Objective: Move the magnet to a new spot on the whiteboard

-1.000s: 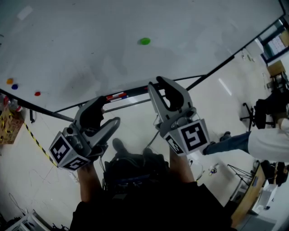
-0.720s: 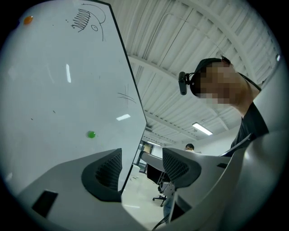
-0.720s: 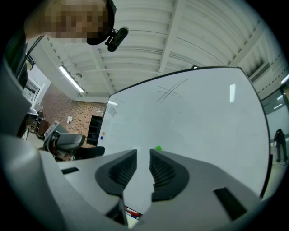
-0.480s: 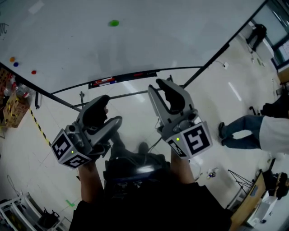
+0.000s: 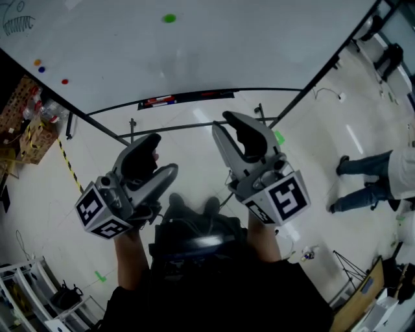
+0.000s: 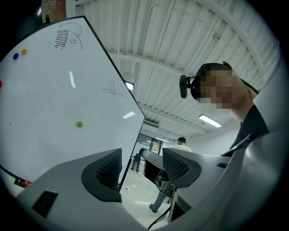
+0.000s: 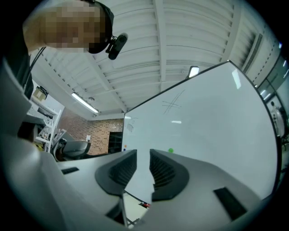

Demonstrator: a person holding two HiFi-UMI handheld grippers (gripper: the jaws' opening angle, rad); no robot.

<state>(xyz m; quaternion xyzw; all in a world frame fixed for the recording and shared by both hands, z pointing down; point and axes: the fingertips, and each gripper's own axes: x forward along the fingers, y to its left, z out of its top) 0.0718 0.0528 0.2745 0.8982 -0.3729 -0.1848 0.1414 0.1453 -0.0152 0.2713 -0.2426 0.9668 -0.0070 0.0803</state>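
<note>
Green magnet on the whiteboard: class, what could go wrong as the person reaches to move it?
1. The green magnet sits on the whiteboard, far from the left gripper and right gripper; a long reach may miss.
2. The right gripper's jaws stand only narrowly apart, empty; they may nudge the magnet instead of straddling it.

The whiteboard (image 5: 246,45) carries a green magnet (image 5: 169,18) toward 12 o'clock in the head view; an orange magnet (image 5: 37,63), a blue magnet (image 5: 42,69) and a red magnet (image 5: 65,82) cluster at 9 o'clock, well apart from it. Markers (image 5: 159,101) lie in its tray (image 5: 201,96) at 6 o'clock.
</note>
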